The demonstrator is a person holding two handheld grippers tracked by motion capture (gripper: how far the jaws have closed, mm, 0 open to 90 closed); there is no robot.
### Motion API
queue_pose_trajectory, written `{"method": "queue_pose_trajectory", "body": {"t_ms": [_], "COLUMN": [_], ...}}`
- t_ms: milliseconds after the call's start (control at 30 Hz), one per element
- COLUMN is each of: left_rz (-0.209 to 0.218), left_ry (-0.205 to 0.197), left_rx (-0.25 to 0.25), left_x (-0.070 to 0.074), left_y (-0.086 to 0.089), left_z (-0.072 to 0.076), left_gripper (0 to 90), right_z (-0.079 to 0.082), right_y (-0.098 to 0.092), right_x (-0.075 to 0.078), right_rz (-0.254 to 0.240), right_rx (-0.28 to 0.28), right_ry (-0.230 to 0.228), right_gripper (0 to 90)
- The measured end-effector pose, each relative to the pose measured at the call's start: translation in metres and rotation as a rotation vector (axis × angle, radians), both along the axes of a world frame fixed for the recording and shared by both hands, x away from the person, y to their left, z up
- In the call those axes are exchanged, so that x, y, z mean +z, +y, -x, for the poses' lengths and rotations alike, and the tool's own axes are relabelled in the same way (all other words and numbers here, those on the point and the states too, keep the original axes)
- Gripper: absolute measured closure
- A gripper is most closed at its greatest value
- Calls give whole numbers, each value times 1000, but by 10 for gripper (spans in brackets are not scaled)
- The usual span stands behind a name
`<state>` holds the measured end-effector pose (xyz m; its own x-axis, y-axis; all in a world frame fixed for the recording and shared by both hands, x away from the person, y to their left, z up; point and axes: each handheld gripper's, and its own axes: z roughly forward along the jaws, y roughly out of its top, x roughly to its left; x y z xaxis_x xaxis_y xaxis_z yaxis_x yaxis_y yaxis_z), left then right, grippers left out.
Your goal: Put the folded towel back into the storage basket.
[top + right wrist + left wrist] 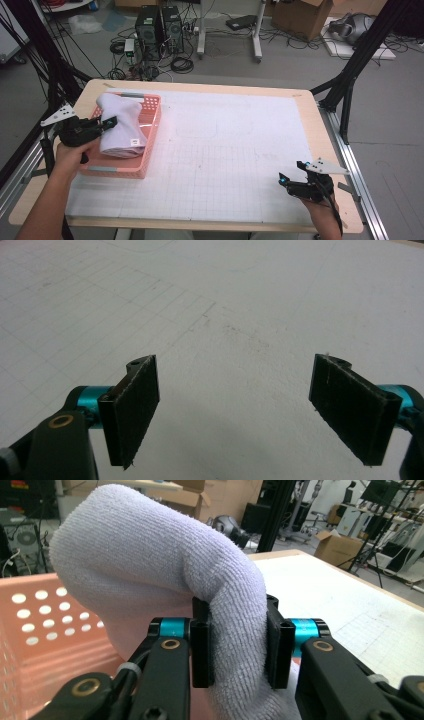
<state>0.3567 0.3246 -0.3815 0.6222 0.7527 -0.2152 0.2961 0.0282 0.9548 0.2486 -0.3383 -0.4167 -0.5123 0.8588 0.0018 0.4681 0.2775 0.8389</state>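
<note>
Towel [150, 570]: folded, held over the pink basket [150, 107] at the table's left, apparently for lowering in.
Left gripper [237, 647]: jaws narrowed on a towel fold.
Right gripper [240, 410]: jaws wide, nothing between them, parked over the bare table [260, 300].

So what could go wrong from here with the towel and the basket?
1. The left tongs pinch only a fold of the white terry towel, so it may slip loose.
2. The towel bulges above the pink perforated plastic basket and could flop over its rim.
3. Pulling might drag the basket, since the right tongs hang open, apart from it.
</note>
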Motion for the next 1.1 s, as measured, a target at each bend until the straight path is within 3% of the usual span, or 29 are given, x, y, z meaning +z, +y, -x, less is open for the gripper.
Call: {"method": "queue_pose_trajectory", "body": {"t_ms": [167,200,233,267,300,367,400,500,700,867,1000,1100], "left_rz": [24,32,38,55,55,79,79,83,110,51,-22,-30], "left_ry": [37,48,55,63,63,66,66,53,-11,-5,58,67], "left_rx": [31,43,55,89,89,136,136,161,210,188,165,171], "left_x": [-1,-1,-1,0,0,3,3,6,17,18,12,10], "left_y": [2,3,4,6,6,10,10,14,23,15,0,-4], "left_z": [-2,-2,-2,-2,-2,0,0,3,11,12,5,1], "left_gripper": [537,537,466,439,408,369,369,368,361,353,343,341], "right_z": [0,0,0,0,0,0,0,0,-1,-1,-1,-1], "right_y": [0,0,0,0,0,-1,-1,-1,0,1,1,1], "right_x": [0,0,0,0,0,0,0,-1,-1,-1,-2,-2], "right_rz": [-4,-4,-4,-4,0,0,0,0,1,2,1,2], "right_rx": [-3,-3,-3,-2,0,0,0,0,4,6,4,4], "right_ry": [2,2,4,2,2,3,3,3,5,3,8,11], "right_gripper": [191,191,191,191,191,192,192,191,192,191,191,191]}}
